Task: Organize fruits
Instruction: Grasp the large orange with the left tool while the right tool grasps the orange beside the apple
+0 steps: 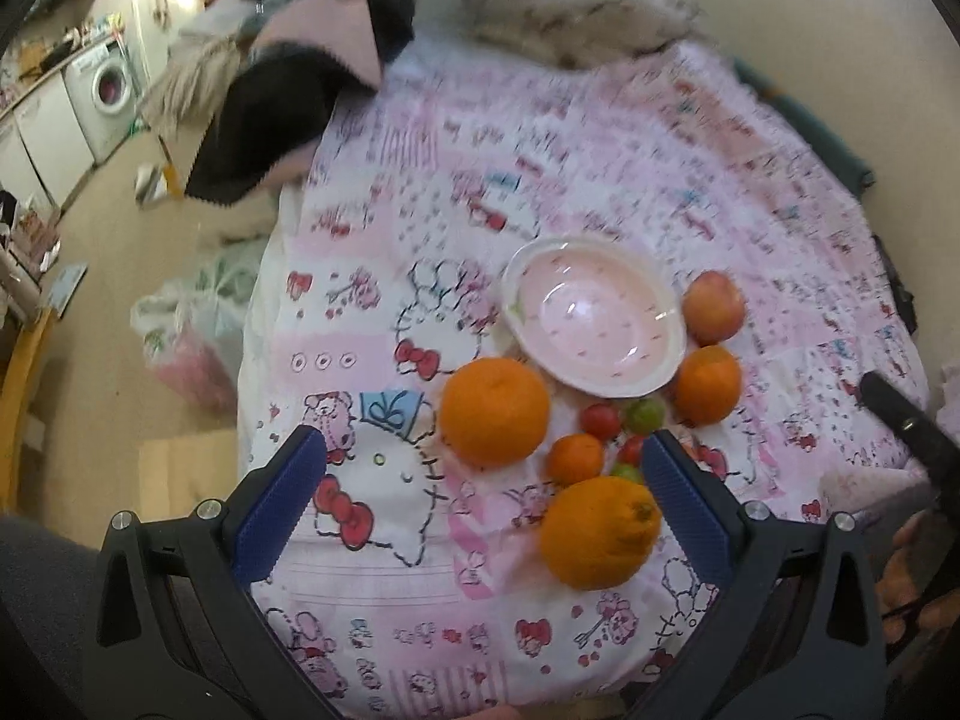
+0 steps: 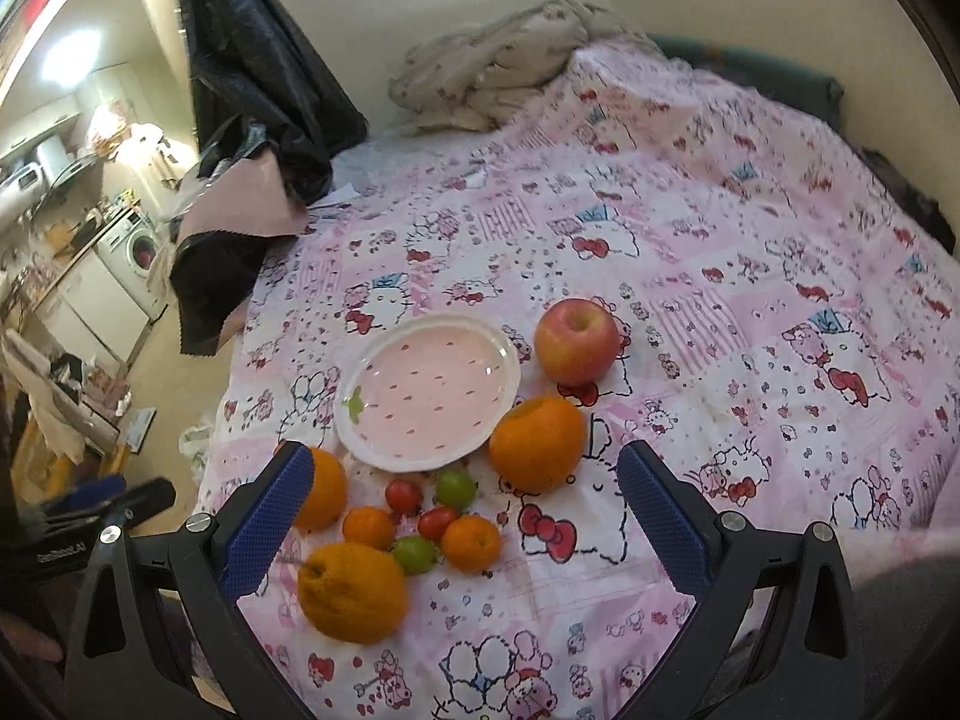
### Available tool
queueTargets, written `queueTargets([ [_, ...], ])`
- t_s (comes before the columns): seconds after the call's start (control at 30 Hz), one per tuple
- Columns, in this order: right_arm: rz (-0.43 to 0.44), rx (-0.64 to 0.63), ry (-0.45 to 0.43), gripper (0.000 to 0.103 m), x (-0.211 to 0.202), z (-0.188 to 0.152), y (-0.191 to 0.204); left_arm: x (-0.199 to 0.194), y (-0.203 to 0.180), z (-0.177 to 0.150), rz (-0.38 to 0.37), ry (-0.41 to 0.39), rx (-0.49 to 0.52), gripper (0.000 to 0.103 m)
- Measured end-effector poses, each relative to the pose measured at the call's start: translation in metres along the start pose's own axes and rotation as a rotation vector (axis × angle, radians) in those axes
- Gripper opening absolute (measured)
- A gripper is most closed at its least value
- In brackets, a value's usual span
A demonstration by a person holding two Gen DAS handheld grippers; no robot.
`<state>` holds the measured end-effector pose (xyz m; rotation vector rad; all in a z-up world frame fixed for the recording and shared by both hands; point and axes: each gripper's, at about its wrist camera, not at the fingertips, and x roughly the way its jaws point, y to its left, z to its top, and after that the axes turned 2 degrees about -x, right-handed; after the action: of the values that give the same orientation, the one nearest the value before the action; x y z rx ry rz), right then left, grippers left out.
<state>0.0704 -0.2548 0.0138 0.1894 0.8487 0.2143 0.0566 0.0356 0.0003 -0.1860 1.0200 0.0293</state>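
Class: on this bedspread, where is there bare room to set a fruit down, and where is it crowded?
Free: the pink bowl is empty, and the bedspread lies bare right of the apple and beyond the bowl. Crowded: the small tomatoes and mandarins huddle between the big oranges.

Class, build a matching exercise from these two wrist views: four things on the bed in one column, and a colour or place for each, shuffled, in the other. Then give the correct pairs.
Column 1
1. plate
2. apple
3. bumpy orange
4. rumpled blanket

Column 2
A. nearest the grippers, stem nub showing
B. pink, empty, with a white rim
C. heaped by the far wall
D. red and yellow, right of the plate

Pairs: 1-B, 2-D, 3-A, 4-C
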Motion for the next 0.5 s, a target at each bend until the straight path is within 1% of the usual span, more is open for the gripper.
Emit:
queueTargets([
  [0.07,0.001,0.028,0.030,0.103,0.009,0.009,-0.011,0.013,0.002,0.009,0.000,0.061,-0.009,0.103],
  [0.2,0.002,0.110,0.147,0.103,0.035,0.028,-0.033,0.050,0.008,0.024,-0.046,0.223,-0.063,0.103],
  [0.23,0.003,0.141,0.190,0.103,0.044,0.033,-0.041,0.059,0.009,0.026,-0.045,0.247,-0.076,0.103],
  [0.3,0.008,0.175,0.239,0.103,0.056,0.037,-0.048,0.074,0.006,0.030,-0.037,0.281,-0.082,0.102],
  [0.37,0.018,0.208,0.307,0.103,0.073,0.040,-0.057,0.090,0.002,0.031,-0.024,0.311,-0.080,0.102],
  [0.5,0.037,0.225,0.412,0.103,0.103,0.041,-0.064,0.120,-0.004,0.029,0.009,0.369,-0.086,0.101],
])
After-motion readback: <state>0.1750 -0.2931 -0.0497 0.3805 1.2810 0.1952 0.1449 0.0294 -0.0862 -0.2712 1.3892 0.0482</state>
